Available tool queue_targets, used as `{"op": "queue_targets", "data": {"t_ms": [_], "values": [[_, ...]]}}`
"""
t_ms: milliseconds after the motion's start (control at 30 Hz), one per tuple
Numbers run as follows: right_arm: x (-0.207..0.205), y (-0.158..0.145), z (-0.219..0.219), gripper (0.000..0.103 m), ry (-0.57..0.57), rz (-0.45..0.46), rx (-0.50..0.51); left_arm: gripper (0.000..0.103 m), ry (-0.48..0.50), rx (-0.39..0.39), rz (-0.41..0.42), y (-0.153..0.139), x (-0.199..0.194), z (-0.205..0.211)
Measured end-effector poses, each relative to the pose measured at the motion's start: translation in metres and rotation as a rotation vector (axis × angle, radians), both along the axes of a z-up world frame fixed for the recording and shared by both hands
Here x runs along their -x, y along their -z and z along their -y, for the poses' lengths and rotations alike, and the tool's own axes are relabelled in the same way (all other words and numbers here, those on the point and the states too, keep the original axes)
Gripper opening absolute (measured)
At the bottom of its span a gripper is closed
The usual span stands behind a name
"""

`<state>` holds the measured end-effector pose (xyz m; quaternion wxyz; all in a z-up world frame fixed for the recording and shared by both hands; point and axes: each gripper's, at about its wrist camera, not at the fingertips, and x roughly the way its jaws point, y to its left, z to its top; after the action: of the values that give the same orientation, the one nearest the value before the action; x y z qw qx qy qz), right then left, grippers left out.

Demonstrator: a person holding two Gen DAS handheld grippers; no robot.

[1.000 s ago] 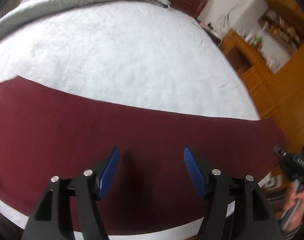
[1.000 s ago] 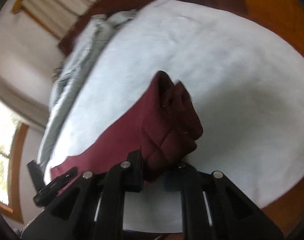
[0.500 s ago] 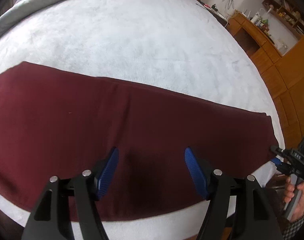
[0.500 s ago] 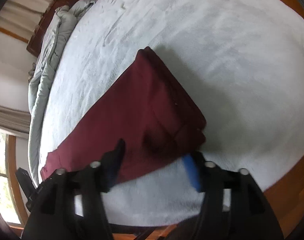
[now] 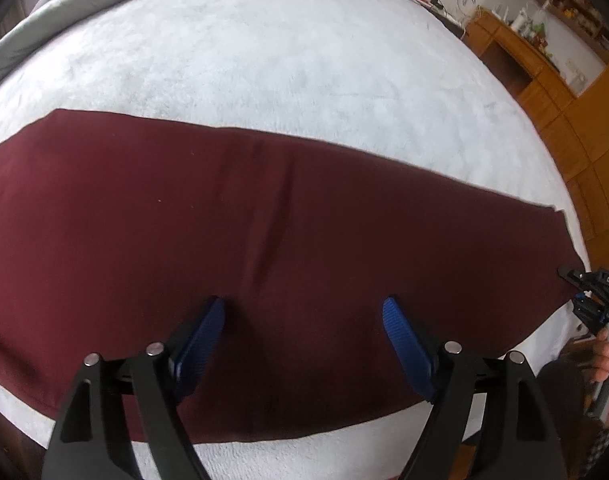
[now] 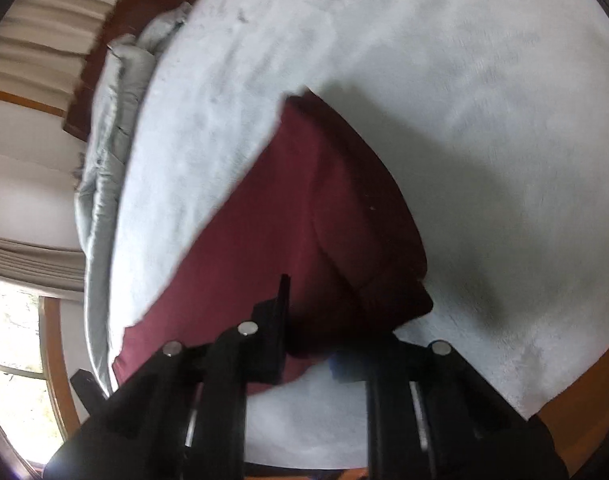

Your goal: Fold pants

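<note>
Dark red pants [image 5: 264, 232] lie flat as a long band across a white fleece-covered bed [image 5: 284, 68]. My left gripper [image 5: 304, 316] is open and empty, its blue pads [image 5: 200, 336] over the band's near edge. In the right wrist view one end of the pants [image 6: 312, 216] lies flat on the bed, and my right gripper [image 6: 310, 334] is open just above that end's near edge, holding nothing. The right gripper also shows in the left wrist view [image 5: 588, 292] at the band's right end.
A grey duvet [image 5: 76, 4] is bunched along the far side of the bed, also seen in the right wrist view [image 6: 108, 152]. Wooden cabinets and shelves [image 5: 544, 56] stand at the right. A window [image 6: 16, 344] and curtains are at the left of the right wrist view.
My right gripper let go of the bunched pants end, which now lies flat, and its jaws stand open. My left gripper rose and pulled back, so more of the pants shows.
</note>
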<state>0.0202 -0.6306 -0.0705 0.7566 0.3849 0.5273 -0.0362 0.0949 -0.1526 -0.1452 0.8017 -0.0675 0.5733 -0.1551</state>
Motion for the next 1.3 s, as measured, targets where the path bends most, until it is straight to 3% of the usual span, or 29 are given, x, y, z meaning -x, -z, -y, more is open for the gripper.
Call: {"op": "queue_targets", "data": {"t_ms": [133,200,267,300,400,500,633,767,933,1300], "values": [[0.000,-0.035,-0.009,0.013,-0.048,0.134,0.024,0.081,-0.019,-0.020,0.013,-0.001,-0.002,-0.010],[-0.002,-0.026,-0.006,0.013,-0.043,0.061,0.061,0.081,-0.014,-0.027,-0.003,0.011,-0.003,-0.011],[-0.003,0.006,0.000,0.013,-0.016,-0.073,0.060,0.084,0.009,-0.050,0.022,0.014,0.000,-0.008],[-0.002,0.017,0.002,0.013,-0.005,-0.096,0.046,0.085,0.027,-0.063,0.034,0.015,0.002,-0.004],[0.001,0.019,0.006,0.013,0.031,-0.089,0.015,0.085,0.036,-0.061,0.040,0.012,0.004,-0.004],[-0.004,0.006,-0.004,0.013,-0.005,-0.092,0.098,0.084,-0.008,-0.025,0.033,0.000,0.003,-0.016],[-0.009,-0.017,-0.020,0.013,-0.013,-0.056,0.138,0.084,-0.040,-0.048,0.046,-0.013,0.003,-0.040],[-0.023,-0.059,-0.057,0.013,-0.090,0.029,0.233,0.085,-0.087,-0.076,0.052,-0.017,0.006,-0.076],[-0.043,-0.094,-0.111,0.013,-0.203,0.124,0.269,0.085,-0.190,-0.058,0.007,-0.009,0.006,-0.121],[-0.078,-0.106,-0.239,0.013,-0.427,0.196,0.208,0.085,-0.292,-0.012,-0.014,-0.010,0.010,-0.166]]}}
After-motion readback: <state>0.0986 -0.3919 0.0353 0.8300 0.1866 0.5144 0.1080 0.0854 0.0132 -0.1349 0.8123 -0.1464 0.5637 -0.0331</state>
